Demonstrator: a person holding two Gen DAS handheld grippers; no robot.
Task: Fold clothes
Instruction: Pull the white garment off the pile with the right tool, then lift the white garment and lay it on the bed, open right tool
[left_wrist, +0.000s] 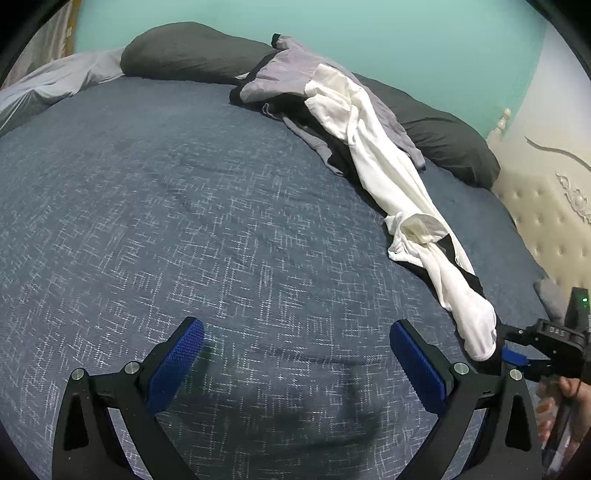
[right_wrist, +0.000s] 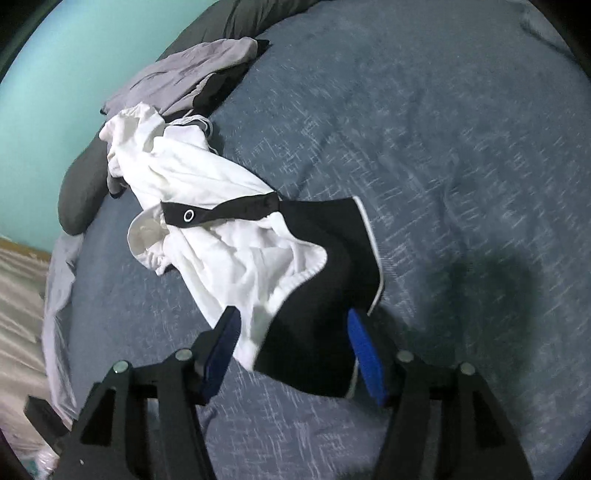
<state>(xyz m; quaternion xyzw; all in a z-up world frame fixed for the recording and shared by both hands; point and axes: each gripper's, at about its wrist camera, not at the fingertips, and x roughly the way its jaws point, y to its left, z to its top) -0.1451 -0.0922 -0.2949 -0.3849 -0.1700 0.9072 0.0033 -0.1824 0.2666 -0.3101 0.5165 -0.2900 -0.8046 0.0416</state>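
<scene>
Item: white-and-black garment (right_wrist: 236, 243), unfolded and bunched. It lies on the bed (left_wrist: 184, 221) in a long strip running from the grey clothes pile (left_wrist: 284, 77) by the dark pillows (left_wrist: 192, 51) down to the right hand-held gripper (right_wrist: 291, 343).

Right hand-held gripper: fingers spread, straddling the garment's near black end; contact cannot be told.

Left hand-held gripper (left_wrist: 297, 354): fingers spread, holding nothing, over bare bed well to the left of the strip.

Nearer: the right.

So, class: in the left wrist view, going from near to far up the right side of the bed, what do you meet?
Right gripper → white garment → grey garment → dark pillow → teal wall.
</scene>
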